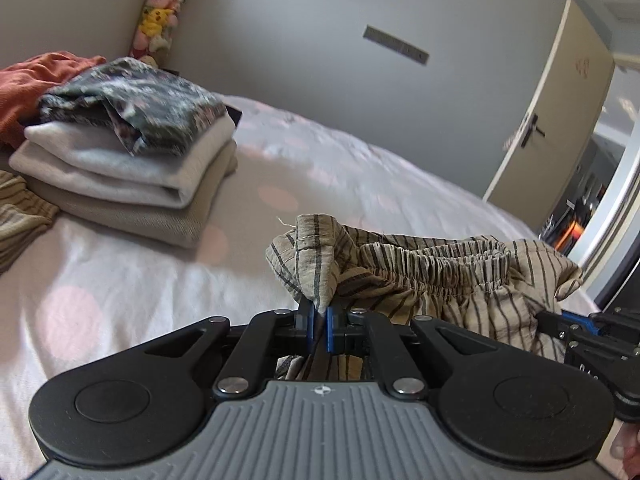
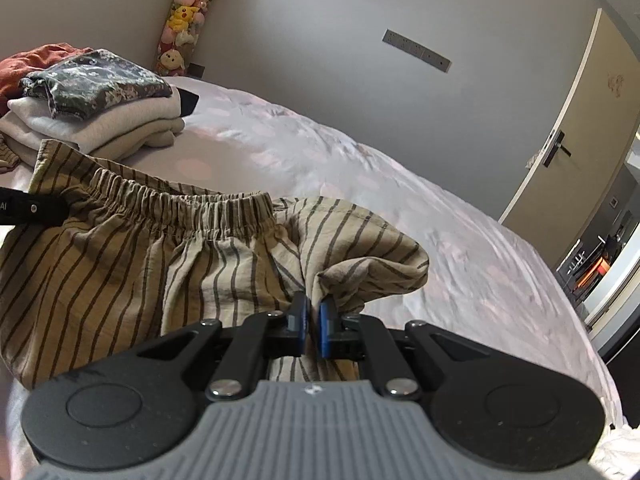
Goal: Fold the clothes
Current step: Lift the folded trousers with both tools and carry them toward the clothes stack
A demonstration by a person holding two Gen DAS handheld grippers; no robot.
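Beige striped shorts (image 1: pixel 440 276) with an elastic waistband hang between my two grippers above the white bed (image 1: pixel 120 280). My left gripper (image 1: pixel 319 320) is shut on the left corner of the shorts. My right gripper (image 2: pixel 312 320) is shut on the right corner of the shorts (image 2: pixel 160 264). The right gripper shows at the right edge of the left wrist view (image 1: pixel 592 328). The left gripper shows at the left edge of the right wrist view (image 2: pixel 32 210).
A stack of folded clothes (image 1: pixel 132 160), with a dark floral piece on top, sits on the bed at the back left, next to an orange garment (image 1: pixel 36 80). Another striped cloth (image 1: pixel 20 216) lies at the left. A door (image 2: pixel 568 128) stands at the right.
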